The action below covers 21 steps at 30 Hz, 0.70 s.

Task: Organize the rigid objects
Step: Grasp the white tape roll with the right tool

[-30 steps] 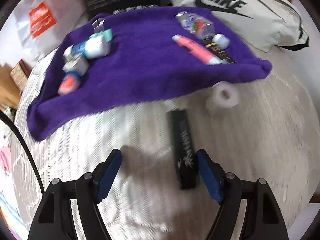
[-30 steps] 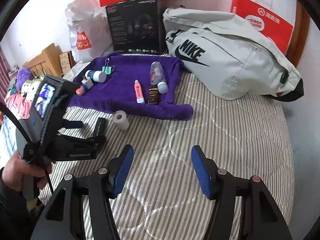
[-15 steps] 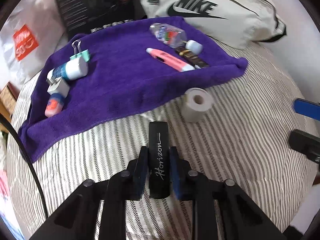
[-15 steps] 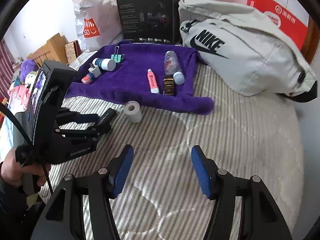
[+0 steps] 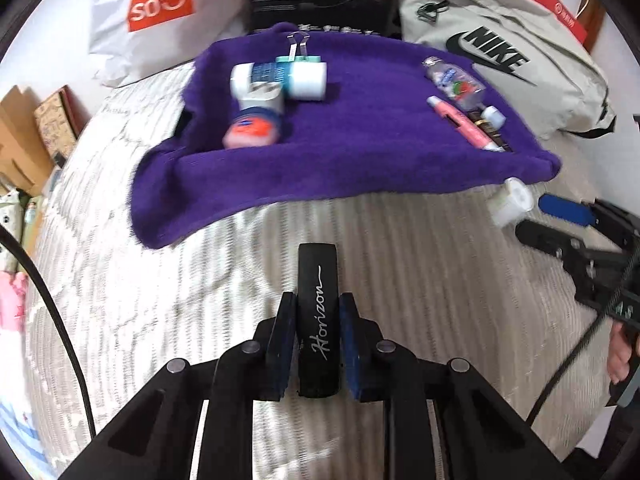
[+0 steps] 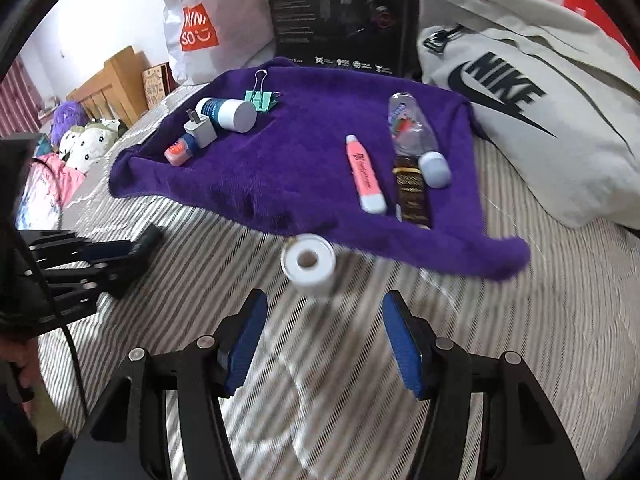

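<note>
Left claw [image 5: 318, 330] clamped on the black "Horizon" case [image 5: 319, 312], pads flat against its two long sides, near end seated deep between the fingers, far end jutting ahead toward the purple towel [image 5: 360, 152]. Looks rigid and light, smooth-skinned, so likely to slide lengthwise if tipped hard; best gripped across the narrow width near mid-length, as now. Right claw [image 6: 322, 340] standing open and empty, white tape roll [image 6: 308, 266] just ahead of the pads, lying on the striped bed [image 6: 500, 340] at the towel's near edge. Probably light, stiff cardboard-cored, prone to rolling; best pinched across its outer curve or flat ends.
</note>
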Motion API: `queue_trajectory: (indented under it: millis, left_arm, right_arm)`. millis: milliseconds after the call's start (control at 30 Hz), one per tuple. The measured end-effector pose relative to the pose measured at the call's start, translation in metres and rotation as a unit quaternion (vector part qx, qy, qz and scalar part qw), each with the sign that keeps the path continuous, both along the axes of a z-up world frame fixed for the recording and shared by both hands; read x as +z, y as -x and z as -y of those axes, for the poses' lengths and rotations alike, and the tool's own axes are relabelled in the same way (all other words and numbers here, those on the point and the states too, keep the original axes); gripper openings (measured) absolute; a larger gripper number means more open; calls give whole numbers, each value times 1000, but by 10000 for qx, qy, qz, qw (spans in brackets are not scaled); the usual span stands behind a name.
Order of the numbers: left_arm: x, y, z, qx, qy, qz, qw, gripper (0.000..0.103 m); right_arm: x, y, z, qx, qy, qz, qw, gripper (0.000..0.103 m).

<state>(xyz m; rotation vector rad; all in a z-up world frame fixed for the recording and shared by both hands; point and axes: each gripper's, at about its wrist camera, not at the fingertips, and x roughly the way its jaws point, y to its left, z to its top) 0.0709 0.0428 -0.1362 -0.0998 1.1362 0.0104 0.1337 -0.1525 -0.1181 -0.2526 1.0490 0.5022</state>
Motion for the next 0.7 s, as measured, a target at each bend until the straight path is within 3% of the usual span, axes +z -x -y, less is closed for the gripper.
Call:
queue_trajectory:
  millis: [200, 367, 600, 700]
  left_arm:
    - [-2, -1, -2, -39, 3, 33, 10000, 21]
    - [-2, -3, 0, -31, 43, 69, 10000, 21]
    - [-1, 3, -3, -102, 75, 49, 9999, 21]
    - [-1, 2, 0, -65, 13, 42, 10000, 21]
  right_arm:
    - [-13, -10, -18, -91, 126, 152, 9998, 57]
    - [-21, -12, -20, -176, 58, 165, 9997, 28]
    - [-3, -4, 2, -324, -139, 56, 9994, 28]
    - [-6, -1, 9, -350, 0, -65, 9994, 28]
